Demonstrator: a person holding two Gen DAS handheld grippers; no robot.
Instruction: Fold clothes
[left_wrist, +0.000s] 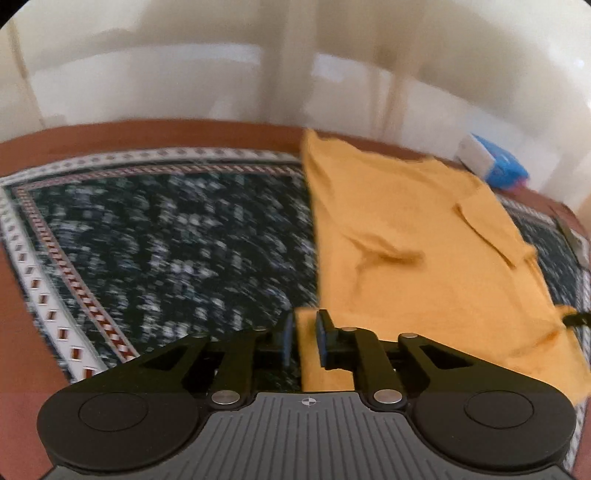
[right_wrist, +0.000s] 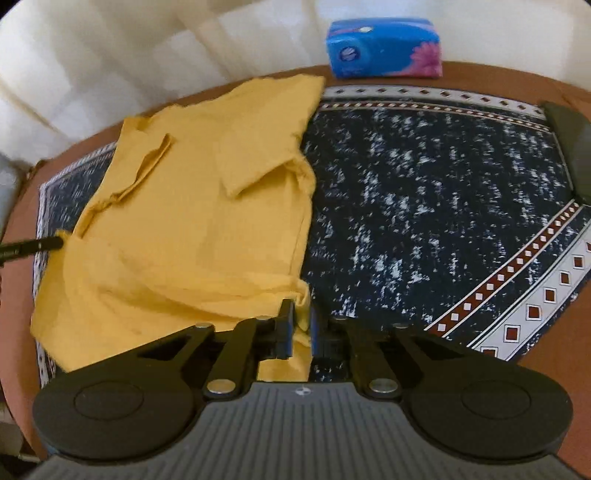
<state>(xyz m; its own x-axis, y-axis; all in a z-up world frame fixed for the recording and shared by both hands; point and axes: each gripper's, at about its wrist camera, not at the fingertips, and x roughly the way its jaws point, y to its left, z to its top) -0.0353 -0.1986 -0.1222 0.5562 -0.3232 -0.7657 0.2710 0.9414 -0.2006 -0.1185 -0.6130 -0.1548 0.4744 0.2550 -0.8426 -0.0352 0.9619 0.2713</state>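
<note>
Left tool, left wrist view: jaws drawn close together, clenched on a corner of the mustard-yellow cotton shirt; a strip of the yellow cloth runs down between the blue-lined fingertips. The shirt spreads from the lower centre of the frame up to the upper right, lying on a dark patterned mat with white flecks and a red-and-white diamond border. One long crease crosses the middle of the cloth. Frame blurred, fine detail of the mat not readable.

Right tool, right wrist view: jaws likewise narrow, gripping another corner of the shirt; a bunched yellow edge sits between the blue fingertips and hangs below them. The shirt fills the left half of this frame, partly doubled, with a folded flap at the upper left and a second flap near the centre. The lower left part of the cloth lies in loose waves.

The mat covers a brown round desk. A blue tissue packet with a pink flower print stands on the desk rim at the top of the frame, apart from the shirt. A dark flat object rests at the right edge; cannot tell what it is.

A black rod-like tip touches the shirt edge at far left.
</note>
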